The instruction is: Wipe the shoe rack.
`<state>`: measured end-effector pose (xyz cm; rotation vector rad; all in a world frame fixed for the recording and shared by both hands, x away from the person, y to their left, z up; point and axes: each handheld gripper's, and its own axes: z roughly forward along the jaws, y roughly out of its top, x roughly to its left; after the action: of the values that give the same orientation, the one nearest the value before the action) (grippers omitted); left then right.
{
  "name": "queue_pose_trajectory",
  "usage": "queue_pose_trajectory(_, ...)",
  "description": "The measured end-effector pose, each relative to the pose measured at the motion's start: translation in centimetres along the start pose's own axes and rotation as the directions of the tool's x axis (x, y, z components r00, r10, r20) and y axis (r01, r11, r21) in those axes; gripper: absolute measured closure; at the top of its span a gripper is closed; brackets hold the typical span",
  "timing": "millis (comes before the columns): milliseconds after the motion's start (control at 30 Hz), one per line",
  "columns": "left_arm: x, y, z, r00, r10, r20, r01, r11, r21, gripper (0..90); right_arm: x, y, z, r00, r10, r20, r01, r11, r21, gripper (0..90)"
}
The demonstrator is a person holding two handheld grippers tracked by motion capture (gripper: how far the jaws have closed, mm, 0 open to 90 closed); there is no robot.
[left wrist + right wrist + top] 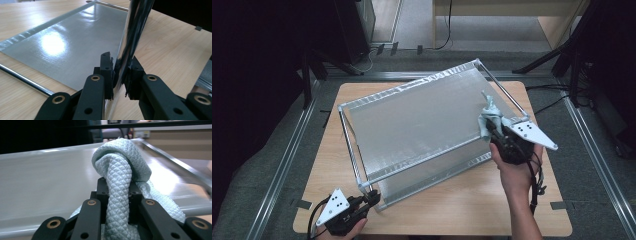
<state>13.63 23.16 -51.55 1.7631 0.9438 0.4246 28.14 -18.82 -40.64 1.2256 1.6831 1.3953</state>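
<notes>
A silver metal shelf (412, 125) lies tilted across the wooden table (452, 205), with chrome posts along its sides. At the shelf's near left corner, my left gripper (373, 196) is shut on a chrome post (132, 32); its pads (108, 75) press both sides of the post in the left gripper view (120, 72). My right gripper (492, 127) hovers over the shelf's right part, shut on a light blue waffle-weave cloth (488, 112). In the right gripper view the cloth (120, 162) bunches up between the jaws (117, 187) above the shiny panel (45, 175).
Aluminium rails (287, 155) run along the floor on both sides of the table. Black stand legs (557, 55) and cables lie at the back right. A dark cabinet (352, 25) stands at the back left. Bare wood shows in front of the shelf.
</notes>
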Motion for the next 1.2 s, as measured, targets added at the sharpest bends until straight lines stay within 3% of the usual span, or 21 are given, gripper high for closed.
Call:
queue_pose_trajectory(133,-0.9,0.2,0.7,0.9998,-0.006,0.02,0.006,1.0,0.002,78.7,2.9,-0.4,-0.2,0.9966,0.01,-0.082,-0.009,1.0,0.01,77.6)
queue_pose_trajectory(200,-1.5,0.3,1.2,0.9995,-0.003,0.031,0.003,1.0,0.002,78.7,3.6,-0.5,-0.3,0.9956,0.001,-0.094,0.0,1.0,0.01,77.6)
queue_pose_trajectory(267,-2.4,0.5,1.9,0.9996,-0.001,0.028,0.001,1.0,0.01,78.8,7.4,-1.1,-0.6,0.9862,-0.038,-0.161,0.04,0.999,0.008,77.7)
queue_pose_trajectory(333,-3.1,0.8,2.4,0.9997,0.002,0.025,-0.003,0.9998,0.018,79.0,9.3,-1.4,-0.8,0.9772,-0.049,-0.207,0.053,0.998,0.015,77.9)
queue_pose_trajectory(367,-3.1,0.8,2.4,0.9997,0.002,0.025,-0.003,0.9998,0.018,79.0,9.3,-1.4,-0.8,0.9772,-0.049,-0.207,0.053,0.998,0.015,77.9)
queue_pose_trajectory(400,-3.6,0.9,2.8,0.9996,0.004,0.029,-0.004,0.9997,0.022,79.0,11.8,-1.7,-1.0,0.9622,-0.074,-0.262,0.083,0.996,0.023,78.1)
queue_pose_trajectory(467,-3.9,1.0,3.0,0.9995,0.004,0.03,-0.004,0.9997,0.025,79.1,13.6,-1.9,-1.2,0.9446,-0.075,-0.319,0.089,0.996,0.03,78.2)
queue_pose_trajectory(600,-3.9,1.0,3.0,0.9994,0.009,0.033,-0.01,0.9996,0.026,79.1,17.2,-2.4,-1.6,0.8936,-0.109,-0.435,0.135,0.99,0.03,78.2)
queue_pose_trajectory(667,-3.9,1.0,2.9,0.9993,0.017,0.033,-0.018,0.9994,0.029,79.3,17.7,-2.5,-1.7,0.8905,-0.139,-0.433,0.163,0.986,0.019,78.4)
queue_pose_trajectory(733,-3.9,0.9,2.8,0.999,0.02,0.039,-0.021,0.9994,0.029,79.4,17.1,-2.4,-1.6,0.8834,-0.142,-0.446,0.167,0.986,0.017,78.6)
queue_pose_trajectory(833,-3.8,0.8,2.7,0.9989,0.014,0.045,-0.015,0.9995,0.027,79.2,15.8,-2.3,-1.6,0.9111,-0.186,-0.368,0.202,0.979,0.006,78.7)
queue_pose_trajectory(933,-3.8,0.8,2.6,0.9988,0.014,0.048,-0.015,0.9996,0.025,79.3,13.4,-1.9,-1.3,0.9332,-0.173,-0.315,0.189,0.982,0.019,78.4)
queue_pose_trajectory(1000,-3.7,0.7,2.5,0.9985,0.017,0.052,-0.018,0.9995,0.027,79.2,11.1,-1.4,-1.0,0.9532,-0.157,-0.258,0.172,0.984,0.036,77.2)
queue_pose_trajectory(1100,-3.5,0.6,2.3,0.9987,0.017,0.049,-0.018,0.9995,0.027,79.3,8.2,-0.6,-0.6,0.9709,-0.114,-0.211,0.131,0.989,0.069,67.0)
queue_pose_trajectory(1133,-3.4,0.6,2.2,0.9987,0.016,0.047,-0.017,0.9996,0.024,79.3,6.7,-0.2,-0.6,0.9855,-0.094,-0.141,0.106,0.991,0.077,60.5)
queue_pose_trajectory(1167,-3.4,0.6,2.2,0.9987,0.016,0.047,-0.017,0.9996,0.024,79.3,6.7,-0.2,-0.6,0.9855,-0.094,-0.141,0.106,0.991,0.077,60.5)
queue_pose_trajectory(1200,-3.1,0.6,2.0,0.999,0.009,0.045,-0.01,0.9997,0.024,79.3,5.8,0.0,-0.6,0.9916,-0.077,-0.104,0.086,0.993,0.08,58.4)
